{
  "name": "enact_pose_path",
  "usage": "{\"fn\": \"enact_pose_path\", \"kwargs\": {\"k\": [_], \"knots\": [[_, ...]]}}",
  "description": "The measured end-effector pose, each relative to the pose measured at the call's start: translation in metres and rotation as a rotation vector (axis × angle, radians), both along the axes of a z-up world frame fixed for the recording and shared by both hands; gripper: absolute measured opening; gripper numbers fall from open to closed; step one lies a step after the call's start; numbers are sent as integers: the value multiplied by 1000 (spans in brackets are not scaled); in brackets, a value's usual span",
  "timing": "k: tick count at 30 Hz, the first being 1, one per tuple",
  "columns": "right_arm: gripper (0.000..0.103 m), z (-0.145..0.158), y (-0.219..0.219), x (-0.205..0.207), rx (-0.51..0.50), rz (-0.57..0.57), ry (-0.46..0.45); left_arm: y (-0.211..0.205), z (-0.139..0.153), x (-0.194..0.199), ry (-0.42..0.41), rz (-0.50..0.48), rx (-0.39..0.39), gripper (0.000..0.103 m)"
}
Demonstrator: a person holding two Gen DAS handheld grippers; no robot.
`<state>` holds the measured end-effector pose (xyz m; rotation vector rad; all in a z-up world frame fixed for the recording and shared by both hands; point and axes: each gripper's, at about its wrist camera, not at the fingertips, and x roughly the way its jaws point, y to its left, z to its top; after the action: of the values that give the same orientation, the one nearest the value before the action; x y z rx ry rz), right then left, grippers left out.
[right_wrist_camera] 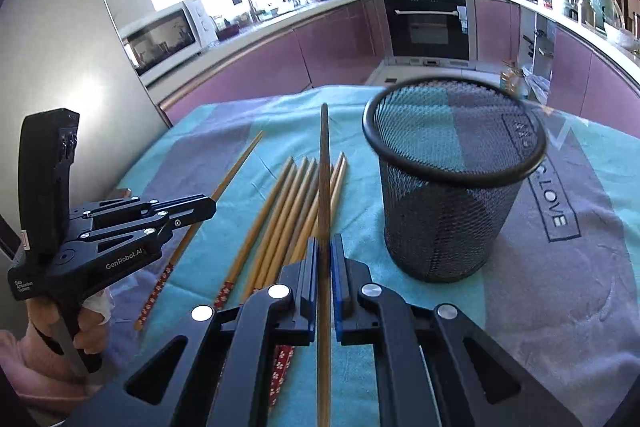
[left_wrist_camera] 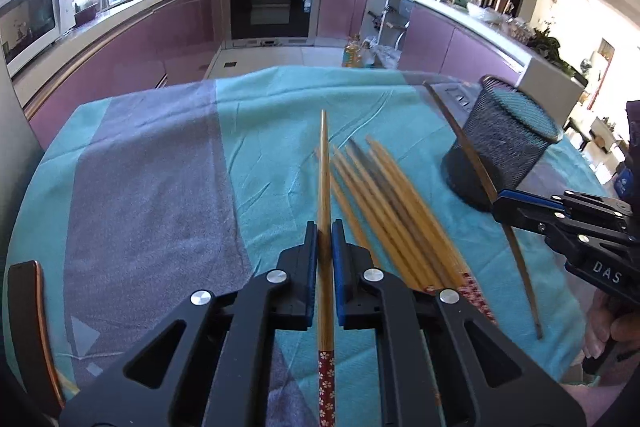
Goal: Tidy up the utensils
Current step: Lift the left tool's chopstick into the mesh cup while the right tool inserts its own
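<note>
we count two grippers, the left gripper (left_wrist_camera: 325, 227) and the right gripper (right_wrist_camera: 324, 245), and each pinches one chopstick: a light one (left_wrist_camera: 325, 163) and a darker one (right_wrist_camera: 324, 163). on the cloth (right_wrist_camera: 560, 287) we see one loose pile of chopsticks (right_wrist_camera: 288, 219), about seven, though overlap blurs the tally. we count one mesh cup (right_wrist_camera: 444, 211).

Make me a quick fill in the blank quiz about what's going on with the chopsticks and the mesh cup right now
1. Each gripper is shut on one ____.
2. The chopstick in the left gripper has a ____ flower-patterned handle end.
3. The black mesh cup stands upright on the cloth and holds ____ chopsticks.
4. The loose chopsticks lie between the left gripper and the ____.

Missing words: chopstick; red; no; mesh cup
</note>
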<state>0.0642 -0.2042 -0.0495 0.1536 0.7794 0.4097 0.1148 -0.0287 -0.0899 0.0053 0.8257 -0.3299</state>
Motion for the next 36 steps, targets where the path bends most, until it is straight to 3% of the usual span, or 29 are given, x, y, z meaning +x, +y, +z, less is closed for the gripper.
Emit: {"fn": "enact_pose_path", "kwargs": {"k": [13, 21, 30, 36], "knots": [[6, 60, -33, -16, 96, -4, -173, 19, 93, -41, -152, -103, -185, 8], [6, 102, -52, -12, 132, 1, -274, 5, 155, -40, -241, -158, -295, 8], [6, 141, -73, -1, 84, -51, -374, -53, 200, -22, -306, -226, -322, 8], [6, 122, -78, 20, 31, -84, -319, -99, 186, -5, -276, -259, -263, 8]]}}
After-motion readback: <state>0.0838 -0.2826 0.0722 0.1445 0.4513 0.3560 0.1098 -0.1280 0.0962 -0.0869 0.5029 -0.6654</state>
